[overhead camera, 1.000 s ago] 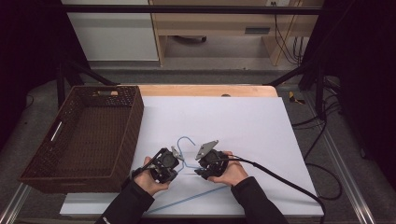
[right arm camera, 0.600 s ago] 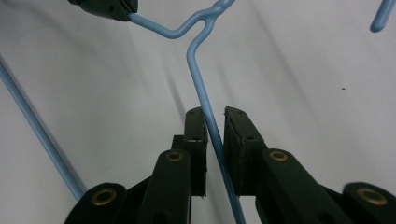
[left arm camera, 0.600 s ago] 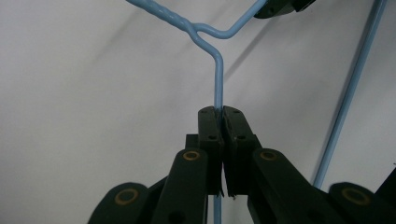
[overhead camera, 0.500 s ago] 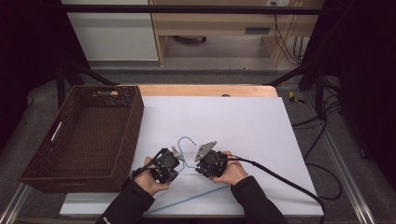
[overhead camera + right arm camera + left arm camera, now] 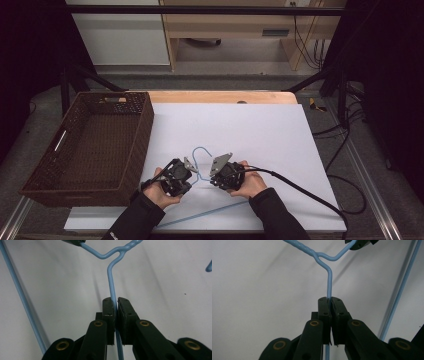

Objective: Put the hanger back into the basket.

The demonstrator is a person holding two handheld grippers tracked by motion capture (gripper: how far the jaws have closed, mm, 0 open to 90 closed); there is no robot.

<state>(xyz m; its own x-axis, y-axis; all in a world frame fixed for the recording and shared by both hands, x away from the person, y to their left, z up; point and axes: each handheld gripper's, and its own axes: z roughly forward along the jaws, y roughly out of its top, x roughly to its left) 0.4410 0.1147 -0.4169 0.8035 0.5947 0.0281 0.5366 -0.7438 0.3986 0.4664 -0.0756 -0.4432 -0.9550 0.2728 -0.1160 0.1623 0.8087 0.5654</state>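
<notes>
Light-blue wire hanger (image 5: 200, 172) flat on the white table (image 5: 260, 135), hook pointing away, twisted neck, both shoulders pinched

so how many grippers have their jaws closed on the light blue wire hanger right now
2. The left gripper clamps one sloping arm of the light blue wire hanger, just below its twisted neck; the right gripper clamps the other arm, on the white table near the person's edge.
</notes>
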